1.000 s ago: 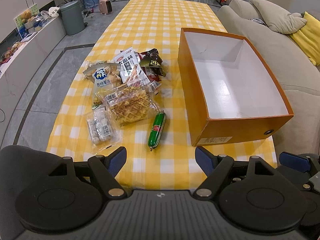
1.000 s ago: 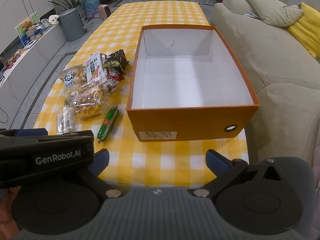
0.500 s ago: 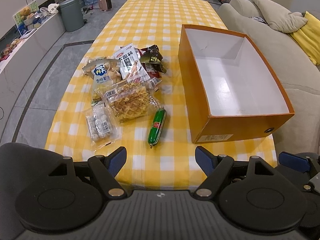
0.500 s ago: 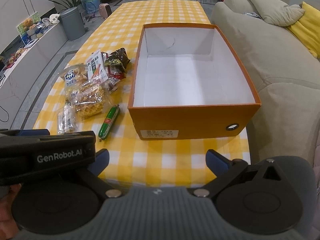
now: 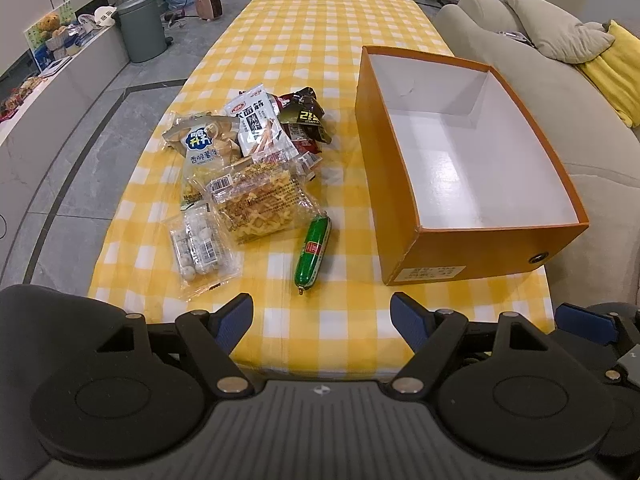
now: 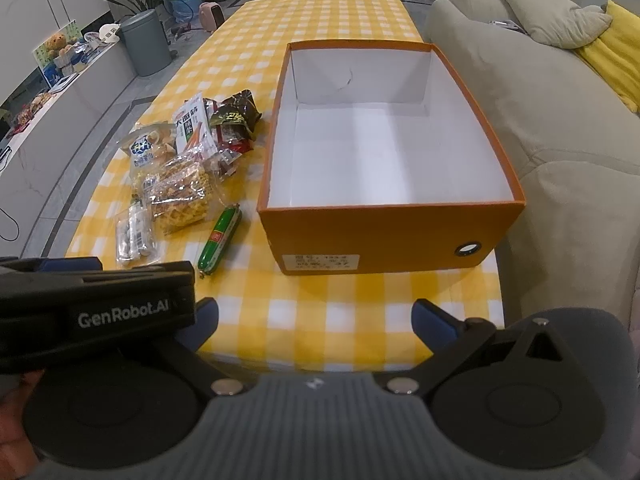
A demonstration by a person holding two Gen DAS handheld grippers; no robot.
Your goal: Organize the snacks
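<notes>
The table (image 5: 320,20) carries a yellow-and-white checked cloth and stands beside a grey sofa (image 5: 500,24). On its right half sits an orange cardboard box (image 5: 404,152), lid off, white inside; nothing lies in it. A label and a round eyelet mark its near wall.

Left of the box, apart from it, the snacks form a loose pile (image 5: 248,168). A clear bag of waffle-pattern crisps (image 5: 260,200) lies on top at the near side. Behind it lie a white pouch with red print (image 5: 256,124), a blue-logo chip bag (image 5: 200,144) and a dark wrapper (image 5: 306,116). A small clear pack of round white sweets (image 5: 196,244) lies at the near left. A green sausage stick (image 5: 313,254) lies alone between the pile and the box.

My left gripper (image 5: 322,320) hovers over the near table edge, fingers spread wide, holding nothing. My right gripper (image 6: 316,320) faces the box, fingers likewise spread and holding nothing.
</notes>
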